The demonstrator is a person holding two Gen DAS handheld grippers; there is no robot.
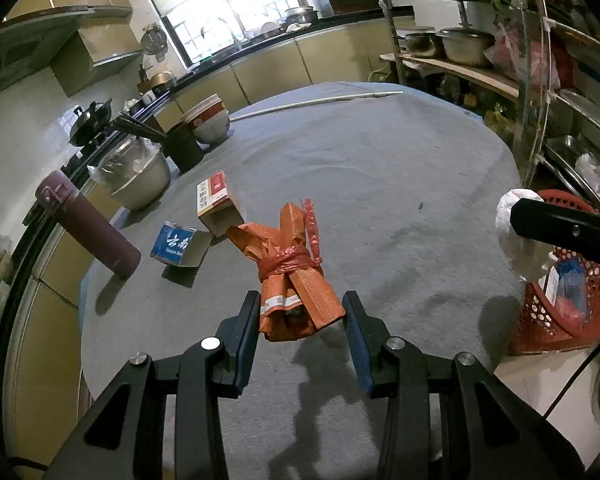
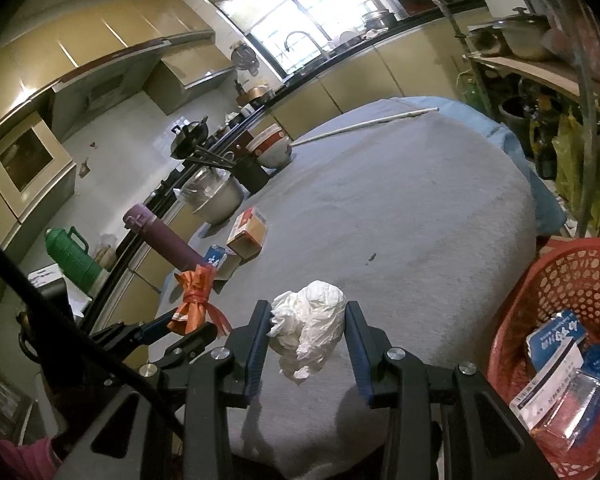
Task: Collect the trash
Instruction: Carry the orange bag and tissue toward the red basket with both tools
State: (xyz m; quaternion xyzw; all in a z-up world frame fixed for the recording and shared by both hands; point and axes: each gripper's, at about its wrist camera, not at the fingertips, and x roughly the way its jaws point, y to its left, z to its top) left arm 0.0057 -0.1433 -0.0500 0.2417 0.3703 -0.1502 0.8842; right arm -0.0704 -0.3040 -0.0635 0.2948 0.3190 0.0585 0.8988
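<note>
Black fingers with blue pads are filling the foreground of both wrist views; the left hand-held gripper [image 1: 301, 316] is clenching one orange wrapper bundle [image 1: 296, 280], which is tied round its middle with a red plastic strip and is hanging just above the grey-covered table [image 1: 380, 184]; the right hand-held gripper [image 2: 306, 328] is grasping one crumpled white tissue wad [image 2: 310, 332], its pads pressing on both sides of it, and is holding it near the table's right edge; from the left wrist view that wad is showing beside the red basket [image 1: 560, 312], though whether it is over the rim I cannot tell. One red perforated basket is standing at the right, below the table's edge, and is already holding a blue-and-white packet [image 2: 556, 340] and some clear plastic wrapping; the count of pieces inside is unclear. Two small open cartons are lying on the table beyond the orange bundle: one blue carton [image 1: 174, 244] and one red-and-tan carton [image 1: 216, 204], just beside each other. One maroon flask [image 1: 88, 228] is leaning at the table's left edge; further back are sitting one steel bowl [image 1: 140, 176] covered with plastic film, one dark holder of chopsticks [image 1: 184, 146], and one stack of red-and-white bowls [image 1: 210, 120]; one long pale stick [image 1: 320, 101] is lying along the far edge.
</note>
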